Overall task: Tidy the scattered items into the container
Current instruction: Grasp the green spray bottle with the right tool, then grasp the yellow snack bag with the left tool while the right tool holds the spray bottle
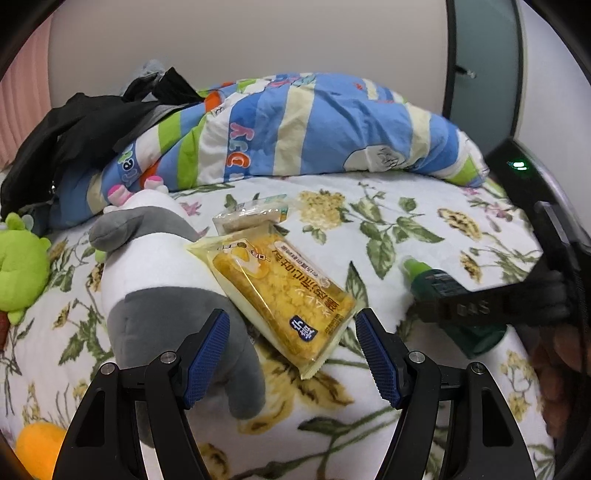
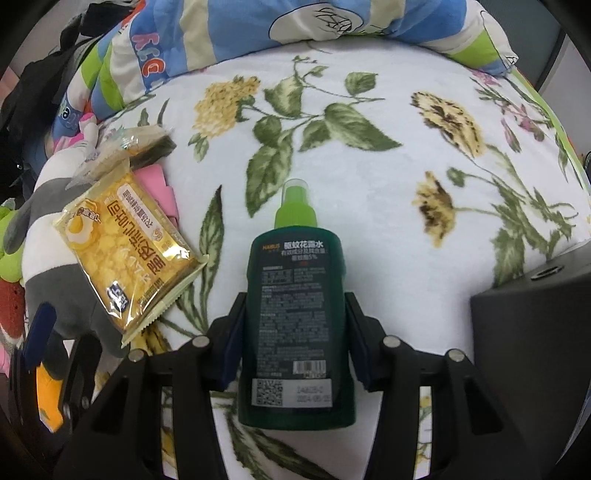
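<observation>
Currently my right gripper (image 2: pixel 295 343) pinches the bottle (image 2: pixel 297 317): dark green, light green spray cap, printed label and barcode facing up, lying over the floral blanket (image 2: pixel 369 177). My left gripper (image 1: pixel 290 354) stands spread, holding nothing, just short of the yellow packet (image 1: pixel 284 295), which leans on the grey plush (image 1: pixel 166 295) left of the bottle. The bottle's base is cut off by my fingers. Beyond its cap, bare blanket runs to the striped quilt (image 2: pixel 258 26).

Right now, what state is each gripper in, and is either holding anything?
Left gripper: open, holding nothing; the yellow snack packet lies just ahead of its fingers.
Right gripper: shut on the green spray bottle.
</observation>
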The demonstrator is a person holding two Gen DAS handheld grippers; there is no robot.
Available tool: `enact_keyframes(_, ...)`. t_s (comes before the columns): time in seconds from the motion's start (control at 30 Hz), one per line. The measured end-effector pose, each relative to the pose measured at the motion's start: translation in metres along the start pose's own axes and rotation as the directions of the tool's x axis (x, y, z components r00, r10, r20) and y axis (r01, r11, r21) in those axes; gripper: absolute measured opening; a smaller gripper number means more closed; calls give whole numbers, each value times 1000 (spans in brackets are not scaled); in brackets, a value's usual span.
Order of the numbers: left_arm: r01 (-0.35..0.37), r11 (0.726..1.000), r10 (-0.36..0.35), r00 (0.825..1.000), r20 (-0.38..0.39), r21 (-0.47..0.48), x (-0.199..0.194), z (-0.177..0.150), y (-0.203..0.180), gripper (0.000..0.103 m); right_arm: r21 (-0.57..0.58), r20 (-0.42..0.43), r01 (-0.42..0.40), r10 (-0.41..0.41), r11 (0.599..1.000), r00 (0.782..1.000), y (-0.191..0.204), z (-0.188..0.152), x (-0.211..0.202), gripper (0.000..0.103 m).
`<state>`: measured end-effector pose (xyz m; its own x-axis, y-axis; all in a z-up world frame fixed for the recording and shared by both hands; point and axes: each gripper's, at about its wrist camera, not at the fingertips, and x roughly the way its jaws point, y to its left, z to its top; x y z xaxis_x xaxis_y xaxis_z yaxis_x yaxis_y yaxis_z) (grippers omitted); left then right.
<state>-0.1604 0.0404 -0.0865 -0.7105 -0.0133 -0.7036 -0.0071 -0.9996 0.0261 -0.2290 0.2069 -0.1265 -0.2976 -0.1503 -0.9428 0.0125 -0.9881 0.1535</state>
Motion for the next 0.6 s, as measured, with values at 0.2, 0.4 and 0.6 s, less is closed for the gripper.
enact_keyframes(0.2,24,999,-25,999,-28,-40,16,-1,-11,72,-10,-2,2,-2,1000,1000,-1,1,-1,49)
enact_keyframes(0.4,61,990,-66,997,-44,-124,28,3,-13,72,-19,7,8,-8,1000,1000,3,8,-4,49)
enact_keyframes(0.6,60,980,-68,997,-35,-189,33,-3,-6,72,-25,10,7,-7,1000,1000,3,12,-6,49)
